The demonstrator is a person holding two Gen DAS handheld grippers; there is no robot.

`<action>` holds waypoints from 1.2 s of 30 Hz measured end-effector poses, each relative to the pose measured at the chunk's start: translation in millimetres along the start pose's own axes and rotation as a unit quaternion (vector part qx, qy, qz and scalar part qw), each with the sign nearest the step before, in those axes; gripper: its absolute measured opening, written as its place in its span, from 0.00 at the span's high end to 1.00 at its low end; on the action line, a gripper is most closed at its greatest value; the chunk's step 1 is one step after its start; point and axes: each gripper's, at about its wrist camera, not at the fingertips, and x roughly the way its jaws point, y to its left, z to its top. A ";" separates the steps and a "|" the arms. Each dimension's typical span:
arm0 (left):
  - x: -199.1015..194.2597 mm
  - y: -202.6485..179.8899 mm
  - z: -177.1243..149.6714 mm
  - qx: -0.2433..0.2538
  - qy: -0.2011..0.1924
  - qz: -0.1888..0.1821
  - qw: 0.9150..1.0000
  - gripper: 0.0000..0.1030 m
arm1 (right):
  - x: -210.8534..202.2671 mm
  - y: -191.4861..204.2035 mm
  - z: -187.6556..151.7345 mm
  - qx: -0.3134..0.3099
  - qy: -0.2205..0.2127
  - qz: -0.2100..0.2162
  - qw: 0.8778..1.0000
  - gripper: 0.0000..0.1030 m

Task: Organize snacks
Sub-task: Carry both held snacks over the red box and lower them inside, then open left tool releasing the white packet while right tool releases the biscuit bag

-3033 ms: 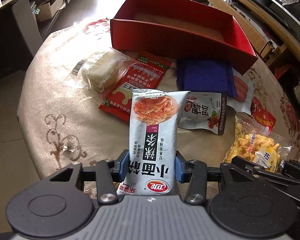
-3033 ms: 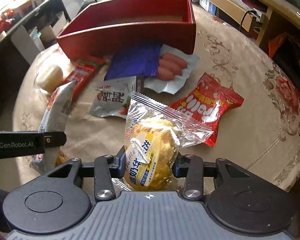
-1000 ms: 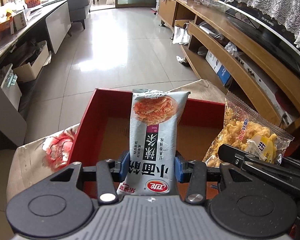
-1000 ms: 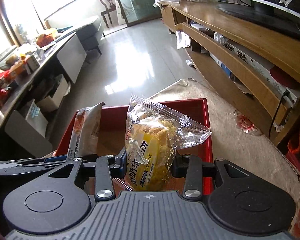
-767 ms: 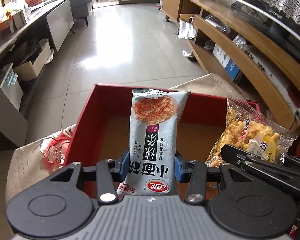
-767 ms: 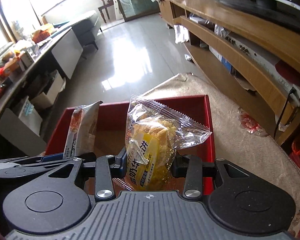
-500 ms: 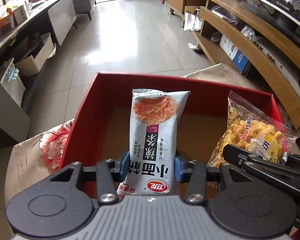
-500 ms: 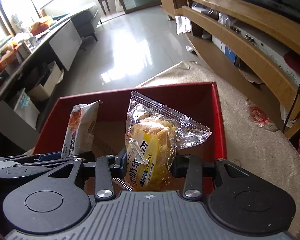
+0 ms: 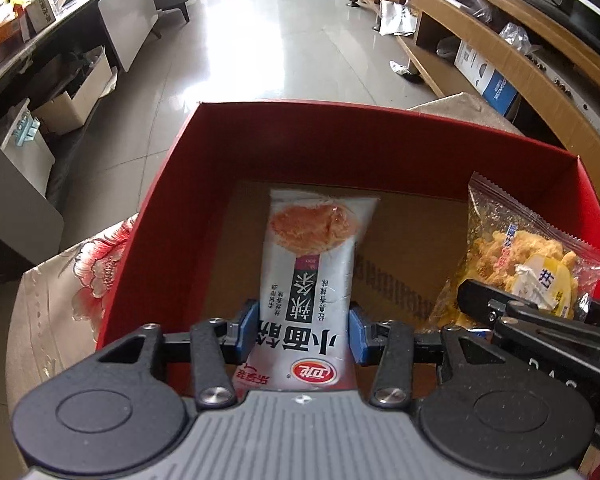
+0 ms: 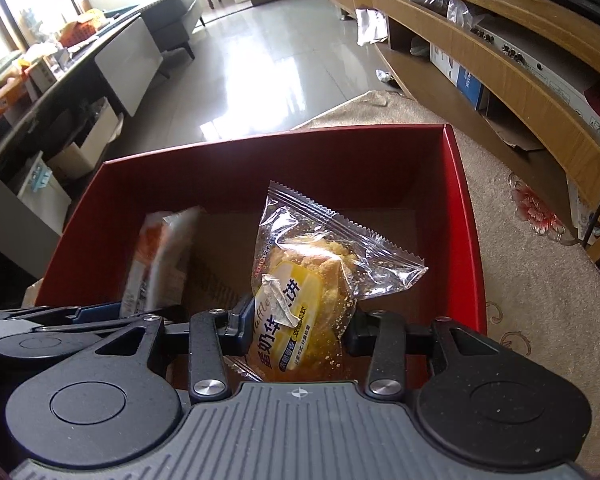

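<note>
My left gripper [image 9: 303, 330] is shut on a white noodle-snack packet [image 9: 312, 276] and holds it inside the red box [image 9: 340, 136], over the brown cardboard floor. My right gripper [image 10: 296, 330] is shut on a clear bag of yellow waffle cake [image 10: 304, 292] and holds it inside the same red box [image 10: 466, 216], to the right of the left gripper. The waffle bag also shows in the left wrist view [image 9: 516, 256], and the noodle packet in the right wrist view [image 10: 160, 252].
The box stands on a round table with a beige flowered cloth [image 10: 532, 292]. Beyond the table are a tiled floor [image 9: 260, 52], a wooden TV shelf [image 10: 500, 64] on the right and grey cabinets [image 9: 128, 24] on the left.
Both grippers have carried their packets from the table front to the red box and lowered them inside it. Both still hold their packets.
</note>
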 end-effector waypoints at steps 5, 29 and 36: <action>-1.0 1.8 0.3 -0.001 0.001 0.003 1.000 0.55 | 1.9 0.5 -0.7 -0.002 0.005 -0.005 1.000 0.48; -48.7 17.5 -1.3 -0.035 -0.036 -0.023 0.998 0.43 | -41.8 1.9 6.0 -0.012 -0.043 -0.028 0.999 0.34; -64.0 20.9 -10.6 -0.040 -0.041 -0.034 0.998 0.43 | -53.6 3.8 -1.1 -0.014 -0.050 -0.031 0.998 0.34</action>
